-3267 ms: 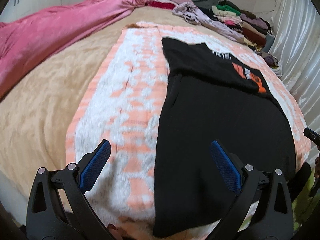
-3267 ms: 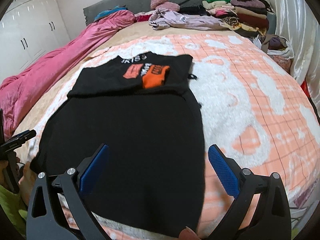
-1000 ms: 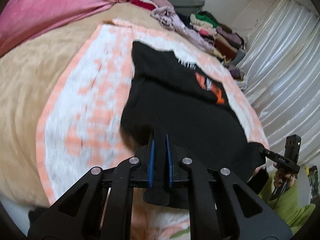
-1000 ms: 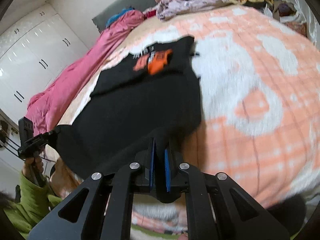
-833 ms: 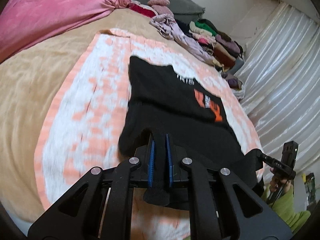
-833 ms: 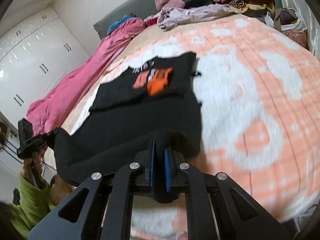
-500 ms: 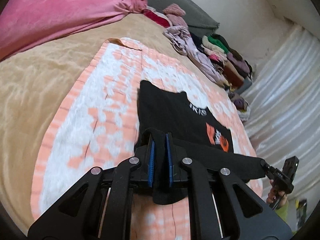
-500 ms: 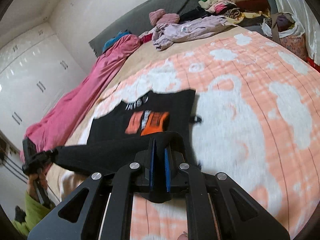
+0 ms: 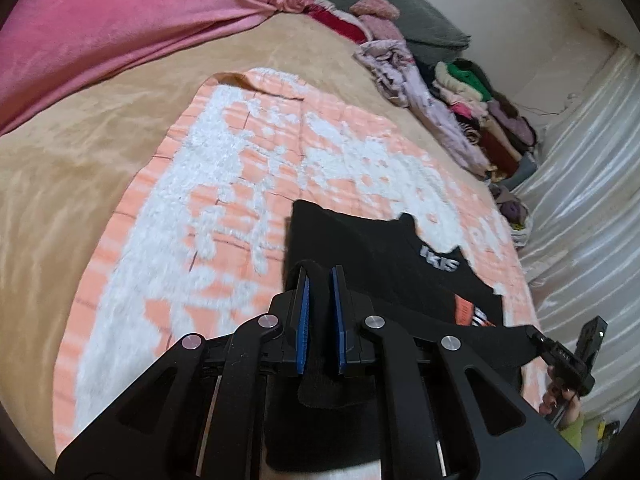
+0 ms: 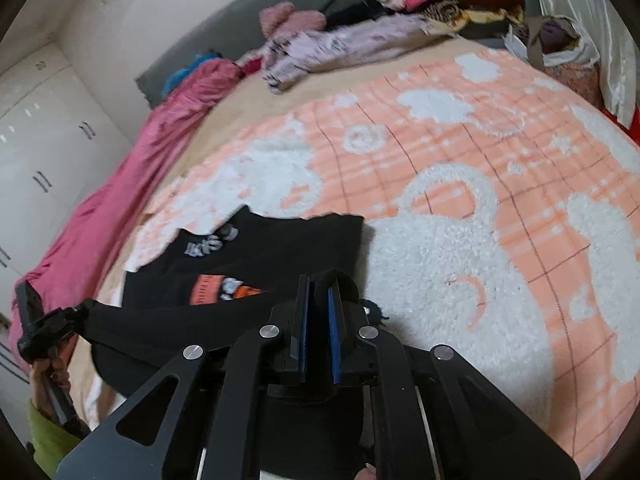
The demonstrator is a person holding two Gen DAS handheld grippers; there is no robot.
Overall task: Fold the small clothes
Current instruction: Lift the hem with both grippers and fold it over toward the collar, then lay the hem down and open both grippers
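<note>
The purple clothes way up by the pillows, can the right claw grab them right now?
Probably not. The right claw is shut on the black shirt, so it has no free grip, and the purple clothes lie far up the bed, past the orange and white blanket.

Black garment, white lettering, orange print patch. Blanket peach-orange, white fluffy patches, thin grid lines. Bedspread tan. Quilt pink. Gripper pads blue.
</note>
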